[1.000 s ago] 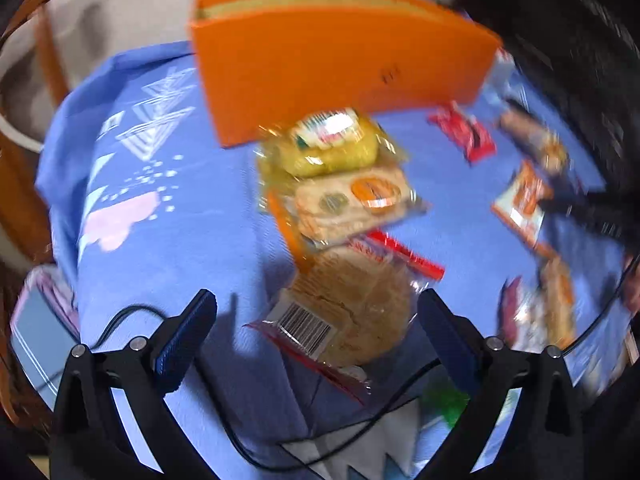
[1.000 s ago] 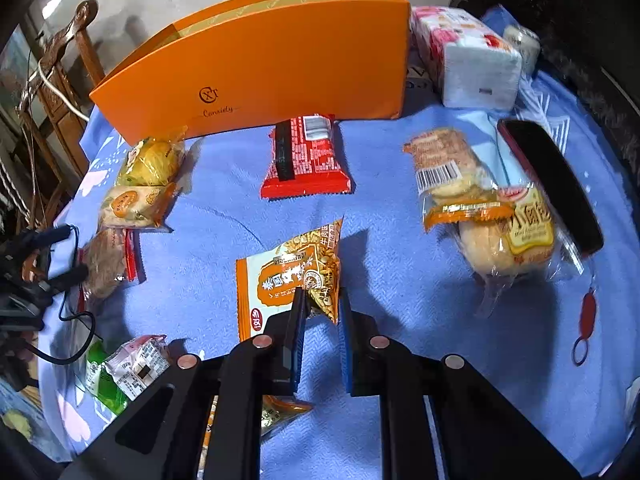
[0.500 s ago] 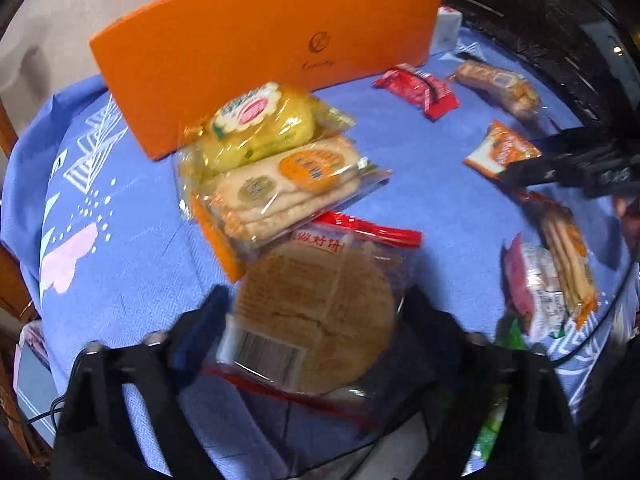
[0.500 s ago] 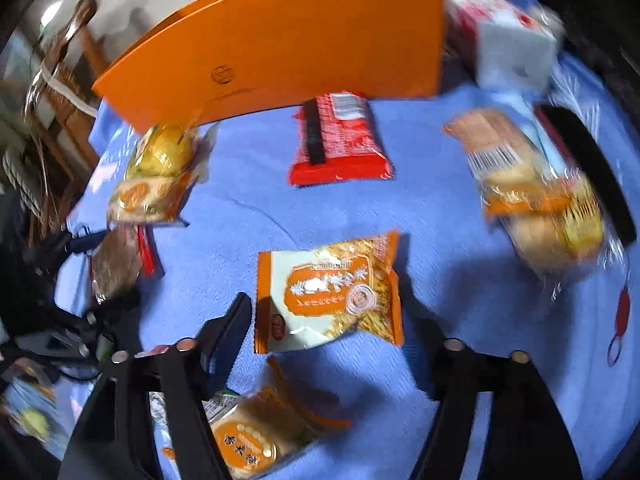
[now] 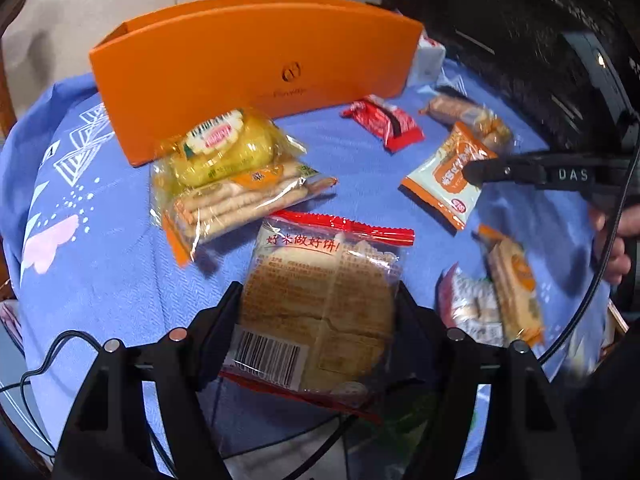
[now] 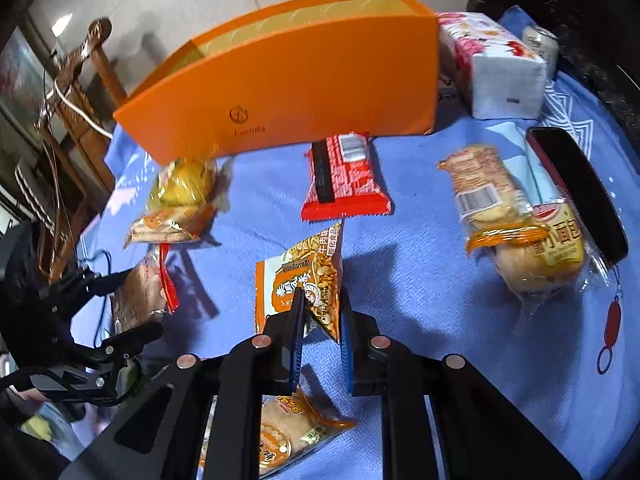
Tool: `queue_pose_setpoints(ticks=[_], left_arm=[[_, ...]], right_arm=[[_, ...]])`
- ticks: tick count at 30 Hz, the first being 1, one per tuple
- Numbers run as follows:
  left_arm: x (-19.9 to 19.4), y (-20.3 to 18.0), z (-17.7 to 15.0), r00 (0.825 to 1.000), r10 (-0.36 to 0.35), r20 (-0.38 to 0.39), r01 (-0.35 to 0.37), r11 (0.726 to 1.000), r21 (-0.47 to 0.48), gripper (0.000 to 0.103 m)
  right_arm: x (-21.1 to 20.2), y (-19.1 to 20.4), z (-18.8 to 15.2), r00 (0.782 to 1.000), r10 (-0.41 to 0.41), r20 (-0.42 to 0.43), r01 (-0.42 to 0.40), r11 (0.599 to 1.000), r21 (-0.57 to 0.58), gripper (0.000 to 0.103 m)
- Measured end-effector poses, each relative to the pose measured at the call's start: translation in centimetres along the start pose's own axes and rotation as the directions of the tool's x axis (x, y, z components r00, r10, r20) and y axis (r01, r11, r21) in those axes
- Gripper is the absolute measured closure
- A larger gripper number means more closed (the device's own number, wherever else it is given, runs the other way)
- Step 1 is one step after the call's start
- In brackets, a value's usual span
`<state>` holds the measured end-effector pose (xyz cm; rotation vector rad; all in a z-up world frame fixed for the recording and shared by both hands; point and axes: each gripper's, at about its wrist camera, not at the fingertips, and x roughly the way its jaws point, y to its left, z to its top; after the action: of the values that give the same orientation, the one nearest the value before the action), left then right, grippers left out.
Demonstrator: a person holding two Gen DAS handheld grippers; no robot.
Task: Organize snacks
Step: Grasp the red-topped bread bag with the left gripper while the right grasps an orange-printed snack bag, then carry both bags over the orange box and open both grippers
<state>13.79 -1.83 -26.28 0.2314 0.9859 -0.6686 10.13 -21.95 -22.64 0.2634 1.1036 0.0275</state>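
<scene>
Snacks lie scattered over a blue cloth-covered surface (image 6: 420, 280), with a curved orange box (image 6: 304, 92) standing open-topped at the far edge. Left tongs (image 5: 318, 300) are clamped on both sides of a round rice cracker pack (image 5: 320, 312), barcode end toward the camera. Right tongs (image 6: 320, 312) are pinched narrow on the lower corner of an orange peanut bag (image 6: 304, 280), which sticks up tilted between them. Bare cloth shows between the peanut bag and the bread pack (image 6: 540, 256) to its right. A red wafer bar (image 6: 344, 176) sits just in front of the box. Two packs are stacked at the box's left end: yellow cake (image 5: 224, 148) on top of a biscuit pack (image 5: 240, 200). One tissue pack (image 6: 496, 64) stands just beside the box's right end, and a black phone (image 6: 576, 192) lies near the right edge. A wooden chair (image 6: 84, 80) stands on tile floor behind.
</scene>
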Motion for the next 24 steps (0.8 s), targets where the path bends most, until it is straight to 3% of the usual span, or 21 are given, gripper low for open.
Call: queue_pose_setpoints(ticks=[7,15,24], left_arm=[[-2.5,0.3,1.3,0.998,0.021,0.064,-0.02,1.0,-0.015,0.032],[-5.9,1.3,2.8,0.988,0.056,0.14,-0.052,0.998,-0.036,0.032],[-9.6,3.4,5.3,0.971,0.073,0.228,-0.041,0.989,-0.144,0.032]], right_arm=[[-2.0,-1.3,0.8,0.998,0.016,0.056,-0.02,0.998,0.067,0.088],[-4.4,-0.9,1.7,0.991,0.012,0.131,-0.018,0.999,0.047,0.088],[-6.9,-0.3,2.7,0.983,0.03,0.182,-0.037,0.999,0.037,0.088]])
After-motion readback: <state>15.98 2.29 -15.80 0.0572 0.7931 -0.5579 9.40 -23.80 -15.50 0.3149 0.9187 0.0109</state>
